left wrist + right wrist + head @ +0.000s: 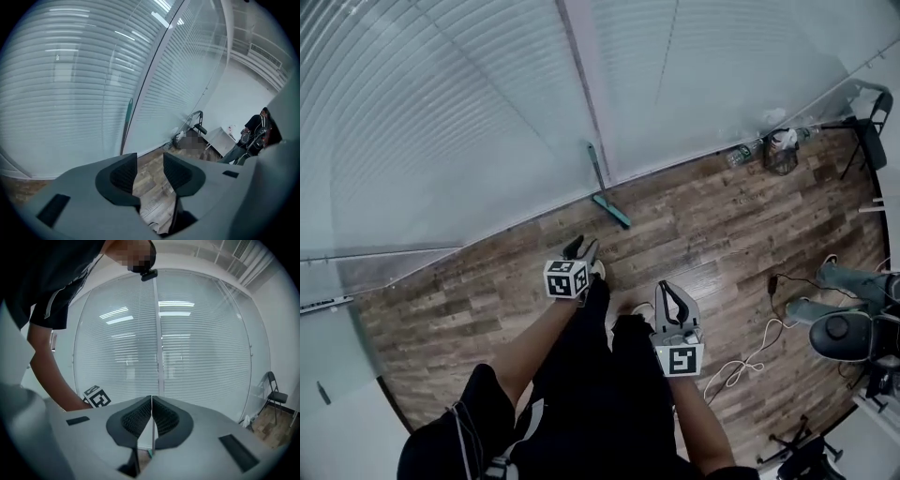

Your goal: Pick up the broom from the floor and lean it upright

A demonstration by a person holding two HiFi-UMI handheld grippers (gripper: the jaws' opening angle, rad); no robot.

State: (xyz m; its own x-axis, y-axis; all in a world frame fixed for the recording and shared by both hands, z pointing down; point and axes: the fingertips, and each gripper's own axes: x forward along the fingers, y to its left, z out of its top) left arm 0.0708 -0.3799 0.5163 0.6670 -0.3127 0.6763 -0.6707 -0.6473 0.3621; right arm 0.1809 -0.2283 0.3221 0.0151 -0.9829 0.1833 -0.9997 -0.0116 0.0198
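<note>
Leaning upright against the glass wall (441,122), the broom (610,210) stands on the wood floor (703,225) ahead of both grippers. The left gripper (581,247) has its jaws apart and empty. The right gripper (671,300) has its jaws pressed together on nothing. A bin (781,155), a chair (869,136) and a white cable (748,361) sit well off to the right.

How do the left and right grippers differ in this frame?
The left gripper has its jaws apart; the right gripper has them pressed together. The left gripper is held farther forward, nearer the leaning broom, than the right gripper. Both hold nothing.
</note>
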